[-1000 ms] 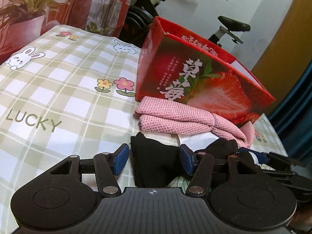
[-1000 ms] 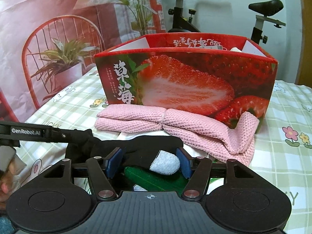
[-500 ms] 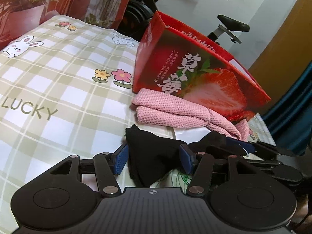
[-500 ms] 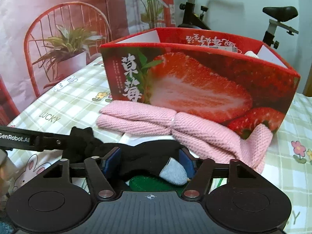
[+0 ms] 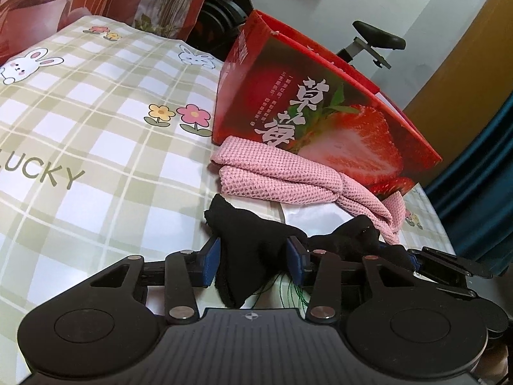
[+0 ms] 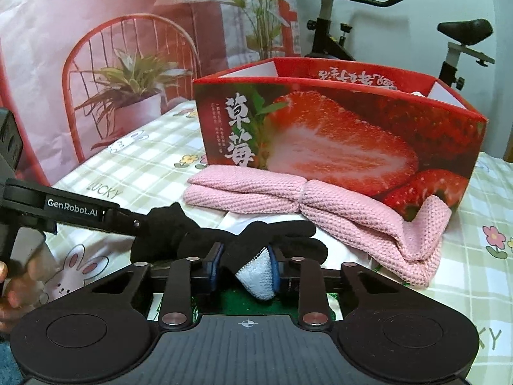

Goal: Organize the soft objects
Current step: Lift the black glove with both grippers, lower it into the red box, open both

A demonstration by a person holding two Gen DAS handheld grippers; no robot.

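Nearest the cameras, both tools grip one black sock (image 6: 282, 237). The left gripper (image 5: 253, 258) is clenched on its open cuff end, and the right gripper (image 6: 245, 264) is clenched on the grey-toed end. A second ago the right fingers were spread either side of the toe; they have now closed on it, and the sock has risen off the green item (image 6: 243, 303) beneath.

The sock hangs slack between the two tools, over the near edge of the checked tablecloth (image 5: 80, 122), with its cuff bunched rather than flat. Judgement: with both ends secured, the sock is ready to be stretched, folded or carried.

Beyond it, a pink knitted cloth (image 6: 320, 199) lies folded on the tablecloth, touching the front wall of the strawberry box (image 6: 336, 134). The box stands farther back, open-topped; its contents are mostly hidden. It is the probable destination.
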